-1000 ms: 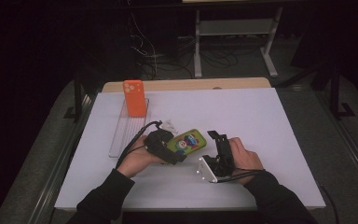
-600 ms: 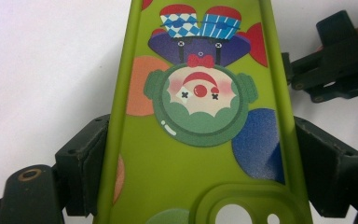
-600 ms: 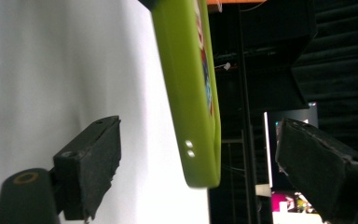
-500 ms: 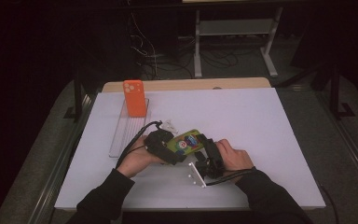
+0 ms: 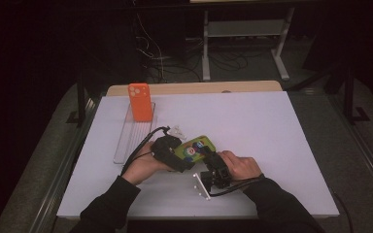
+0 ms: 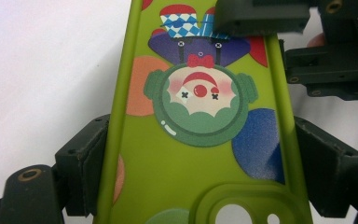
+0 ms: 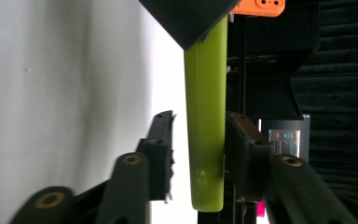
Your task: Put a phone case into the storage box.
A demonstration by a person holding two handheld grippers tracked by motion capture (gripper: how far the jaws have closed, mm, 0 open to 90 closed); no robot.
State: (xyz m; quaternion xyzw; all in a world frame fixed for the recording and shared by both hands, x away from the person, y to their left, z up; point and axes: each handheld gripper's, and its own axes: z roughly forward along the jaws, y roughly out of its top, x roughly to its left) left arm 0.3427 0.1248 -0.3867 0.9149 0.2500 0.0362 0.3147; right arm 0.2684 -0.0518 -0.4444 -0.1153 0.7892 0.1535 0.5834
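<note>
A green phone case (image 5: 197, 147) with a clown picture (image 6: 200, 100) is held just above the white table (image 5: 272, 131). My left gripper (image 6: 204, 140) is shut on its two long edges near the camera cut-out; in the high view this left gripper (image 5: 180, 158) sits at the case's near-left end. My right gripper (image 5: 212, 162) comes in from the right. In its own view the green case (image 7: 206, 116) stands edge-on between the jaws of my right gripper (image 7: 200, 121): the right jaw touches it and a gap remains at the left jaw, so it is open.
An orange phone case (image 5: 140, 101) stands upright at the far end of a clear slotted rack (image 5: 126, 141) on the table's left. A small white object (image 5: 177, 131) lies beside the rack. A wooden strip (image 5: 199, 88) runs along the table's far edge.
My right gripper has moved left and tilted in, so its jaws now straddle the end of the green case. The left gripper and the case have stayed put.
</note>
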